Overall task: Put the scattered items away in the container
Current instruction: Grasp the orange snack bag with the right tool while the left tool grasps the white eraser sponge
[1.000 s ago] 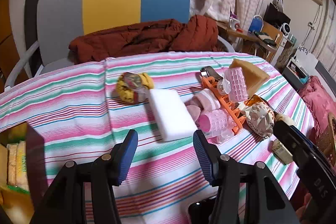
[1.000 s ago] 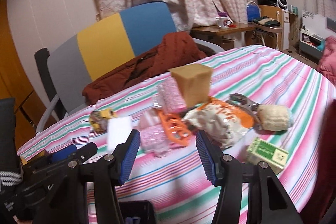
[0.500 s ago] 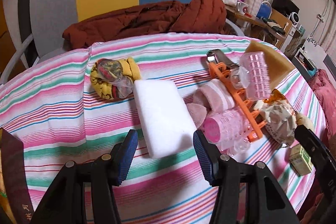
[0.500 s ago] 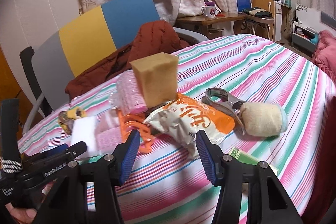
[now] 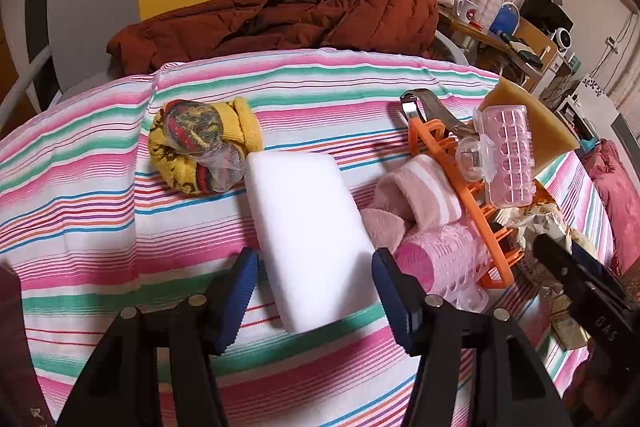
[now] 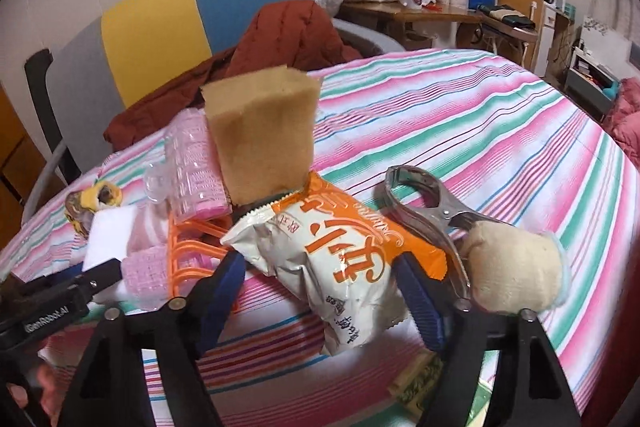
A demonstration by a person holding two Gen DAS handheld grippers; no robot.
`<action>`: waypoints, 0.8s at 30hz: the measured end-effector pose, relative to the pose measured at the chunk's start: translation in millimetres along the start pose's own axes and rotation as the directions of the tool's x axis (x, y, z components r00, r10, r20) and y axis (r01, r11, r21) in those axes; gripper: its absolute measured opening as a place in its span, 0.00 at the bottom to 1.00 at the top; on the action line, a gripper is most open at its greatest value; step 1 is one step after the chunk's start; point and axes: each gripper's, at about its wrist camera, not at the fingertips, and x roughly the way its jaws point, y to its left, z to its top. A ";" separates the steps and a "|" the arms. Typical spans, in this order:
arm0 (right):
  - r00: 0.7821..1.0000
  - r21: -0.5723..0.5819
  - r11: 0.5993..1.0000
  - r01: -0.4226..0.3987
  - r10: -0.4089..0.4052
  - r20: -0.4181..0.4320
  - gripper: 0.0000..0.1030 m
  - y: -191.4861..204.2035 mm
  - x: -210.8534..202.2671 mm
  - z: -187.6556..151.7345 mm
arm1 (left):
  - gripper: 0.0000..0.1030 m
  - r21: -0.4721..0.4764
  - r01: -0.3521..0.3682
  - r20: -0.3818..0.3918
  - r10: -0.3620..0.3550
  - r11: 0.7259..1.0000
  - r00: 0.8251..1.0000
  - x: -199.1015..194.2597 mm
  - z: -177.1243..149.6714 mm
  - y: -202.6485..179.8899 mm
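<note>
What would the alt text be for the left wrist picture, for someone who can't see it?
An open left hand-held gripper straddles the near end of a white sponge block on a striped tablecloth. Beside it lie a yellow sock bundle, pink socks, pink hair rollers and an orange hanger.

My left gripper [image 5: 314,291] spread wide, straddling near end of white rectangular foam sponge [image 5: 308,227] on striped tablecloth [image 5: 80,195]; yellow patterned rolled sock [image 5: 200,147] touches sponge's far corner.
</note>
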 end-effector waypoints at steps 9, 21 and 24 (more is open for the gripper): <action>0.998 -0.093 0.995 0.042 -0.045 -0.032 0.40 13.9 7.5 -4.6 | 0.62 0.018 -0.006 -0.024 0.007 1.000 1.000 12.4 10.6 -4.5; 0.997 -0.096 0.995 -0.038 0.043 0.057 0.73 15.4 -31.5 -8.1 | 0.62 0.010 0.023 -0.016 -0.023 1.000 1.000 -3.0 -1.1 18.8; 0.995 -0.104 0.994 -0.038 0.047 0.086 0.81 16.6 -30.3 5.5 | 0.62 -0.016 0.038 -0.029 -0.038 0.999 0.999 -3.7 0.5 21.2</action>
